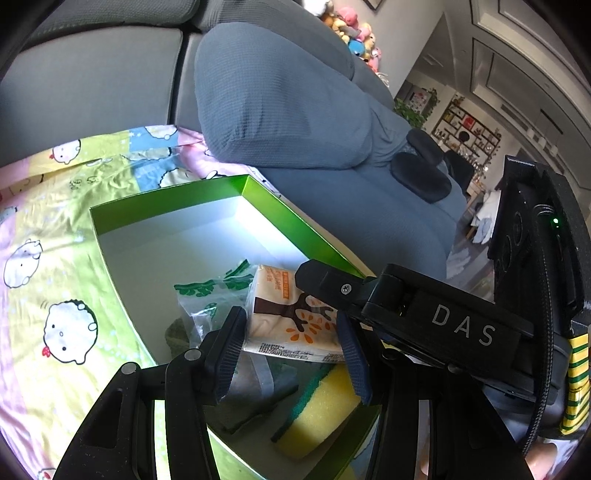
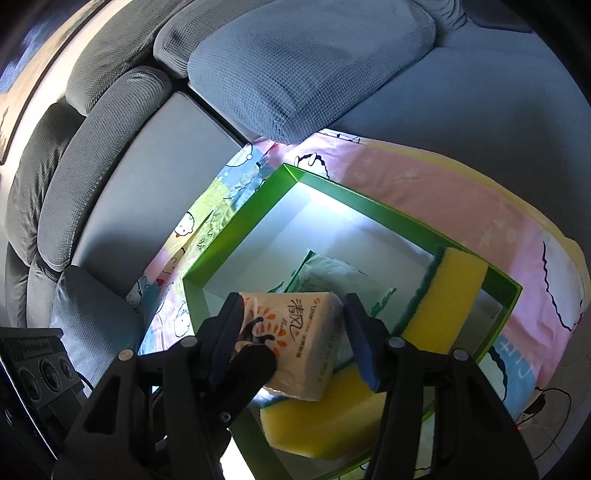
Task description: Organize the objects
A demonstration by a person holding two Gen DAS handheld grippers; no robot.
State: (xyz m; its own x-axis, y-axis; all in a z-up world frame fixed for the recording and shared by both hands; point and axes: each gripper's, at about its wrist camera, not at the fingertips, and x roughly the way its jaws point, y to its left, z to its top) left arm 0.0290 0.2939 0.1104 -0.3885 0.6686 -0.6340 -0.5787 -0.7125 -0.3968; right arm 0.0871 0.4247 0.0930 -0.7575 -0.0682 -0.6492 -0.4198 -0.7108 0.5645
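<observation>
A green box (image 1: 280, 206) with a white inside lies on a cartoon-print sheet (image 1: 55, 221); it also shows in the right wrist view (image 2: 236, 236). A tissue pack (image 1: 291, 317) with an orange tree print sits in it, between the jaws of both grippers. My left gripper (image 1: 291, 350) spans the pack with its pads at its sides. My right gripper (image 2: 295, 336) holds the same tissue pack (image 2: 295, 343) from the other side, and its finger (image 1: 332, 284) crosses the left wrist view. Yellow sponges (image 1: 317, 413) (image 2: 443, 295) and a clear bag with green print (image 1: 207, 295) lie in the box.
Grey sofa cushions (image 2: 295, 66) rise behind the box. A second yellow sponge (image 2: 314, 424) lies at the box's near side. Plush toys (image 1: 354, 29) and shelves (image 1: 465, 133) stand far off to the right. A black cushion (image 1: 421, 173) rests on the sofa seat.
</observation>
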